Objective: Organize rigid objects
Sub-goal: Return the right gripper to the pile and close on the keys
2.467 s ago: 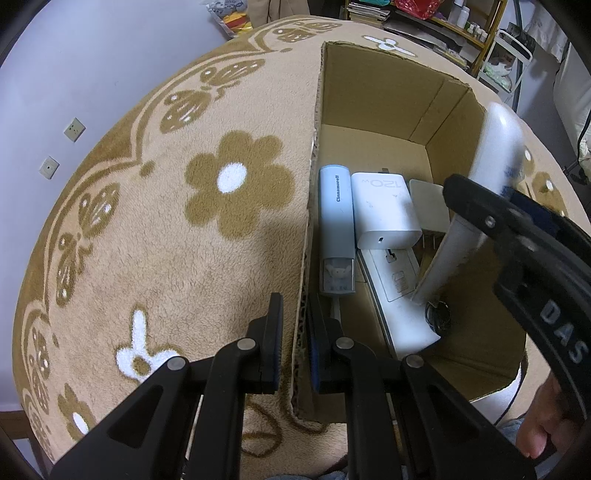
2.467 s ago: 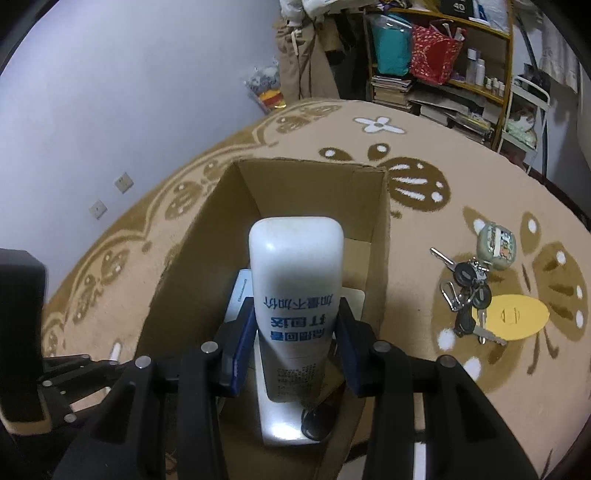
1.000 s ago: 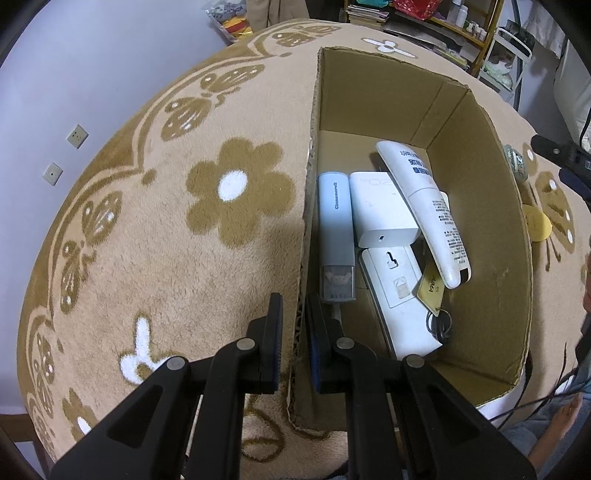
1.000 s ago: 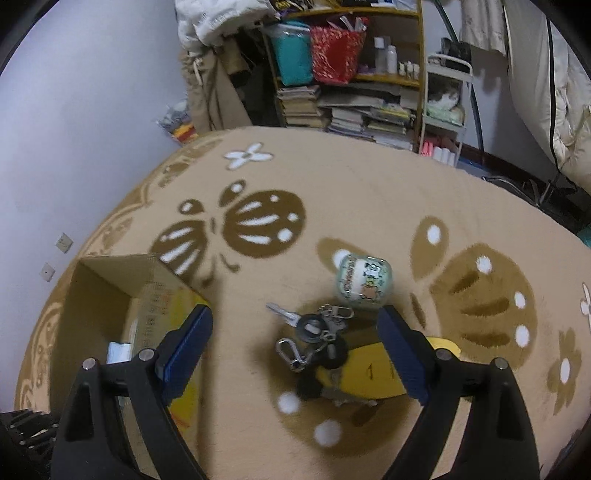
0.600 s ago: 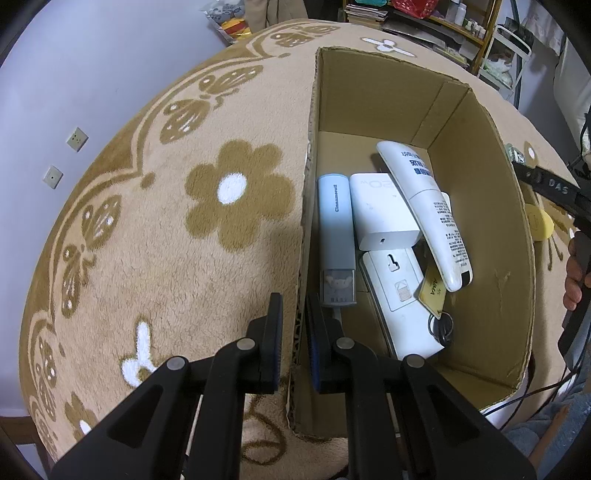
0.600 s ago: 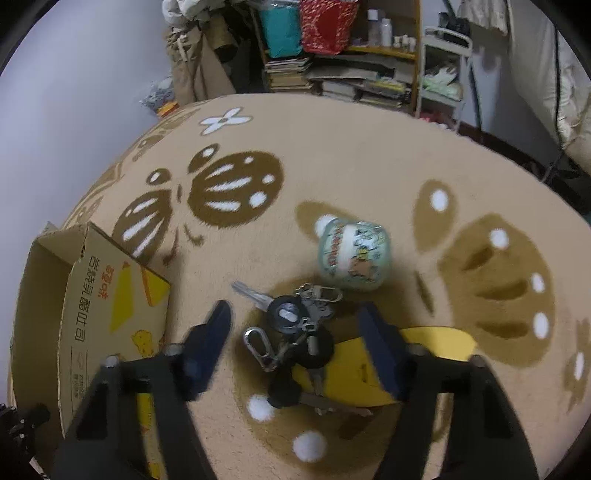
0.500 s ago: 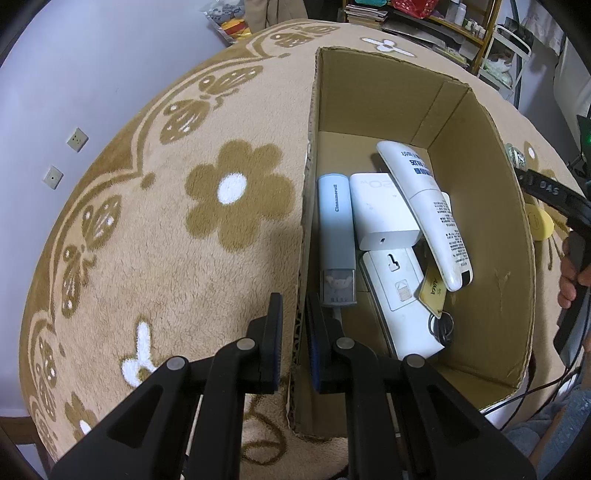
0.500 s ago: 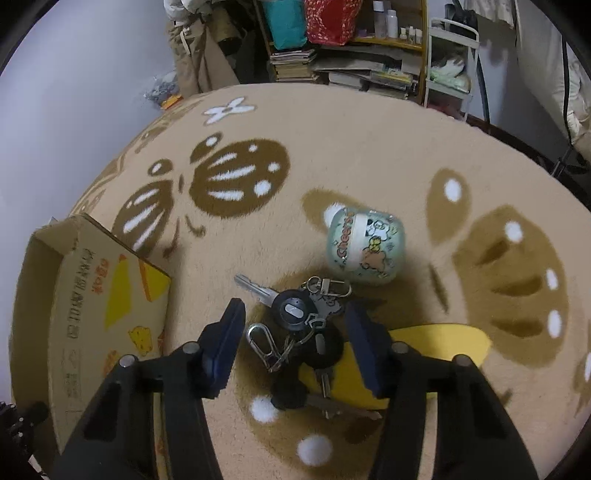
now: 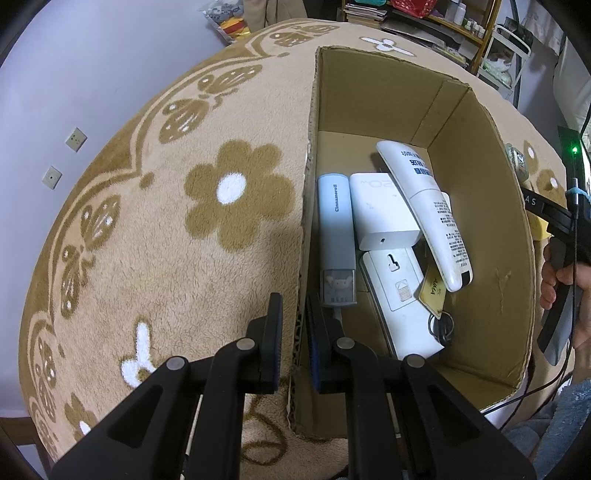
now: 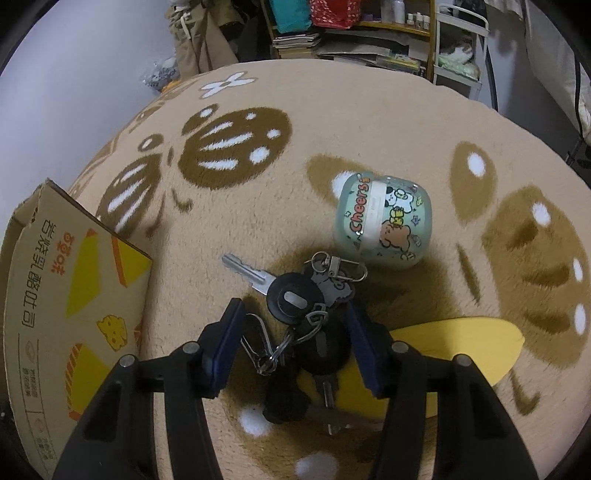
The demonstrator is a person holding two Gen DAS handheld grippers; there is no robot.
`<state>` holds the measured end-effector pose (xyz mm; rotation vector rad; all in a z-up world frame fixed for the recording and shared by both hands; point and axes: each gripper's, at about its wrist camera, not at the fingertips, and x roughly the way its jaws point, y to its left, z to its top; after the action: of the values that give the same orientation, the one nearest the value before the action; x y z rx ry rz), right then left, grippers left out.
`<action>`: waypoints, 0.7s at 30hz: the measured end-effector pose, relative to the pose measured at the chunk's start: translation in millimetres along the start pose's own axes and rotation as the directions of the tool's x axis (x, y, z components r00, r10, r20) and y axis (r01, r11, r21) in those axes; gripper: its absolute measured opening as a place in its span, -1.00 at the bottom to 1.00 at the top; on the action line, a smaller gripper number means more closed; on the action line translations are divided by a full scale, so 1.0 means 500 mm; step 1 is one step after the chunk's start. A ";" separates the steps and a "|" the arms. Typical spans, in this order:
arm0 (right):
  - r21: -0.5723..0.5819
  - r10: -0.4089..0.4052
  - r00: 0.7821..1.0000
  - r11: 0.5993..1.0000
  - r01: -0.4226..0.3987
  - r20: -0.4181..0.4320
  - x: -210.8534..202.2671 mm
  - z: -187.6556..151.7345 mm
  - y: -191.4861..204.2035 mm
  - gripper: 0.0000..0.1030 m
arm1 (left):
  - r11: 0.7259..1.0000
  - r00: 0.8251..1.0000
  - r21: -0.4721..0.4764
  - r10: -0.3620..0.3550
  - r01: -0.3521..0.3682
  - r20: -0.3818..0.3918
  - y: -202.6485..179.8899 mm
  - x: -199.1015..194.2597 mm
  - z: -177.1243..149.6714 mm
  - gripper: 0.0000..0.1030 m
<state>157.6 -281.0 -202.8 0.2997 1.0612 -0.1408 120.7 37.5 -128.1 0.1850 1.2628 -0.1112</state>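
Note:
My left gripper [image 9: 294, 306] is shut on the near left wall of the open cardboard box [image 9: 480, 192]. In the box lie a white tube [image 9: 428, 210], a pale blue case [image 9: 335, 221], a white charger block [image 9: 380, 218] and a white flat device [image 9: 399, 306]. My right gripper [image 10: 293, 317] is open, its fingers astride a bunch of keys [image 10: 295, 299] on the rug. A pale green cartoon-printed case [image 10: 382, 225] lies just beyond the keys. The box's outer side [image 10: 55, 295] shows at the left.
A yellow flat piece [image 10: 454, 339] lies under the keys to the right. The brown patterned rug [image 9: 166, 221] covers the floor. Shelves with books and bottles [image 10: 351, 33] stand at the back. A hand holding the right gripper's handle [image 9: 561, 251] shows beside the box.
My right gripper let go of the white tube in the box, swung out to the right and came down over the keys, its jaws narrowing. The left gripper stayed on the box wall.

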 end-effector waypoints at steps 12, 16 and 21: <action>0.007 -0.055 0.998 0.998 0.055 -0.012 -0.010 -0.006 0.011 -0.51 | 1.000 1.000 0.001 -0.004 0.004 -0.001 -0.001 0.000 0.000 -0.75; -0.037 -0.062 0.998 0.997 0.062 0.011 -0.028 -0.003 0.041 -0.79 | 1.000 1.000 0.001 -0.005 0.005 -0.001 -0.001 0.000 0.001 -0.75; -0.110 -0.049 0.998 0.993 0.052 0.026 -0.053 0.000 0.098 -0.90 | 1.000 1.000 0.003 -0.005 0.005 0.000 0.000 0.000 0.000 -0.75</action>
<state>157.1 -235.1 -170.9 0.1706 1.0495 -0.1302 120.8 37.6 -127.8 0.1847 1.2635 -0.1170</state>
